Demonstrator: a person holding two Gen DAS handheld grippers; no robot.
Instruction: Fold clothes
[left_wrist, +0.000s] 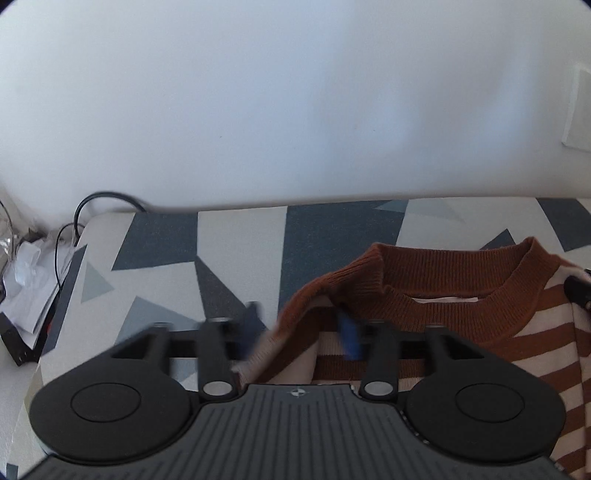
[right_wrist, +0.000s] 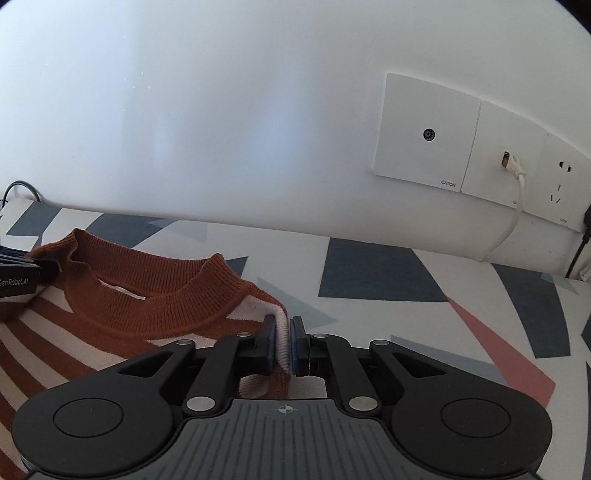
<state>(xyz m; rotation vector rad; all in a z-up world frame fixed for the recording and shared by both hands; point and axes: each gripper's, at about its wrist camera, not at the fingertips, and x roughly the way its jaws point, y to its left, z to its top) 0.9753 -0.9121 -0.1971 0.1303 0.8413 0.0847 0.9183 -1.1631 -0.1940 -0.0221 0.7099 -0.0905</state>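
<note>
At the far left, cables (left_wrist: 92, 206) and crumpled papers (left_wrist: 26, 280) lay off the edge of the patterned tabletop (left_wrist: 236, 236). The left gripper (left_wrist: 301, 328) stood released, its jaws wide apart and blurred, the sweater's left shoulder lying loose between them with neither pad pressing on it. The striped sweater (left_wrist: 461, 295) lay flat near the middle of the tabletop, rust collar toward the wall (right_wrist: 258, 110). The right gripper (right_wrist: 282, 343) held its jaws narrow, the right shoulder edge of the sweater between the blue pads (right_wrist: 297, 343); whether they still pinched it I could not tell. Wall sockets (right_wrist: 424, 133) sat far right. The step looked like setting down a fold: best to free both shoulders evenly, then lift straight away so the fabric was not dragged.
</note>
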